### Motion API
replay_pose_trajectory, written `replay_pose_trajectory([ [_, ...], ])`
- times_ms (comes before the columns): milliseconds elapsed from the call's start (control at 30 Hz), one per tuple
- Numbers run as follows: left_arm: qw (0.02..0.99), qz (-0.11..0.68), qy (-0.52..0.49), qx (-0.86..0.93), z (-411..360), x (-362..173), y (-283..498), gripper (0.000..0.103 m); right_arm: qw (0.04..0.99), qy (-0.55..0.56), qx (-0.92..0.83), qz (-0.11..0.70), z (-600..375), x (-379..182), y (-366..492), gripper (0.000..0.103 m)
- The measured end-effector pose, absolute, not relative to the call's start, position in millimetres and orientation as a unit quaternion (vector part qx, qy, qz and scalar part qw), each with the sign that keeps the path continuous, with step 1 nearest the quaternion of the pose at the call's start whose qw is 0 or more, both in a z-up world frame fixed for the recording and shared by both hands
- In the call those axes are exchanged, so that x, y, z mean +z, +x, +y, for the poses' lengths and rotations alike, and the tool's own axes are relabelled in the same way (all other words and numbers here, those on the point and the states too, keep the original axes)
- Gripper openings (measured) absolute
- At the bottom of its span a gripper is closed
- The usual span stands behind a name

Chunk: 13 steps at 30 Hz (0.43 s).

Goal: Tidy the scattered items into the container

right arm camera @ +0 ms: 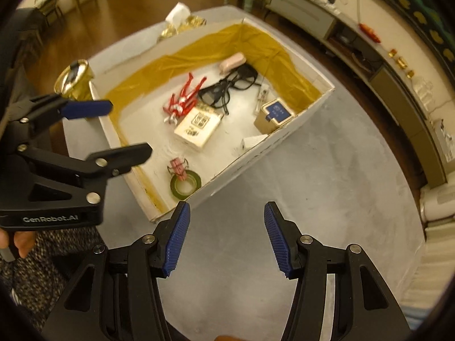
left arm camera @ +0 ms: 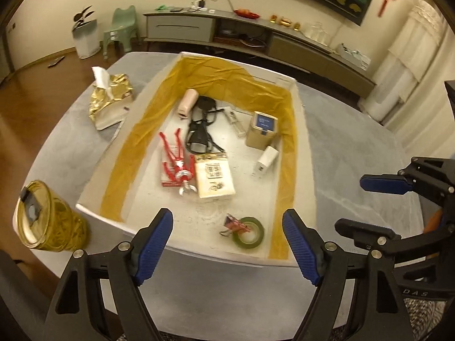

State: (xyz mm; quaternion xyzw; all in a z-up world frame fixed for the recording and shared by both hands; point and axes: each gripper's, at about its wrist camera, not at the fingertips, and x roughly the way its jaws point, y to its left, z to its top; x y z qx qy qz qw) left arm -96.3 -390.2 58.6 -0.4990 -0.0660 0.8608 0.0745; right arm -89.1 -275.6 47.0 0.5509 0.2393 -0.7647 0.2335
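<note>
A white cardboard box (left arm camera: 199, 251) lined with yellow tape stands on the grey table (left arm camera: 355, 130). Inside lie a pink case (left arm camera: 187, 101), black glasses (left arm camera: 200, 126), a red toy figure (left arm camera: 177, 162), a white packet (left arm camera: 214, 179), a gold tin with a blue lid (left arm camera: 261, 129), a white charger (left arm camera: 266, 160) and a green tape roll (left arm camera: 248, 233) with a pink clip (left arm camera: 234, 224). My left gripper (left arm camera: 227, 218) hangs open and empty over the box's near wall. My right gripper (right arm camera: 226, 238) is open and empty over bare table beside the box (right arm camera: 256, 153).
Left of the box, on the table, sit a gold tissue pack (left arm camera: 111, 101) and a yellow jar of rubber bands (left arm camera: 48, 218). Behind the table are a low TV cabinet (left arm camera: 256, 34), a green child's chair (left arm camera: 121, 28) and wooden floor. A hand (right arm camera: 20, 241) holds the left gripper (right arm camera: 129, 128).
</note>
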Motion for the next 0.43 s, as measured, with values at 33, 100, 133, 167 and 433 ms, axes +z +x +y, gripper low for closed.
replay_pose_trajectory([
  [33, 0.072, -0.073, -0.503, 0.858, -392.3, 58.1, -97.5, 0.080, 0.232, 0.560, -0.757, 0.243, -277.2, 44.0, -93.7, 0.058],
  [100, 0.070, -0.088, -0.509, 0.853, -395.7, 57.7, -97.9, 0.080, 0.233, 0.575, -0.745, 0.245, -280.5, 40.2, -99.2, 0.058],
  [133, 0.070, -0.091, -0.511, 0.852, -396.5, 58.0, -97.4, 0.080, 0.232, 0.581, -0.740, 0.247, -282.8, 38.0, -101.9, 0.058],
  [167, 0.073, -0.093, -0.511, 0.851, -397.4, 58.4, -96.6, 0.080, 0.231, 0.582, -0.738, 0.251, -285.2, 36.4, -104.2, 0.058],
  [433, 0.082, -0.099, -0.505, 0.853, -405.2, 62.4, -94.0, 0.080, 0.219, 0.553, -0.748, 0.295, -307.3, 43.2, -100.7, 0.057],
])
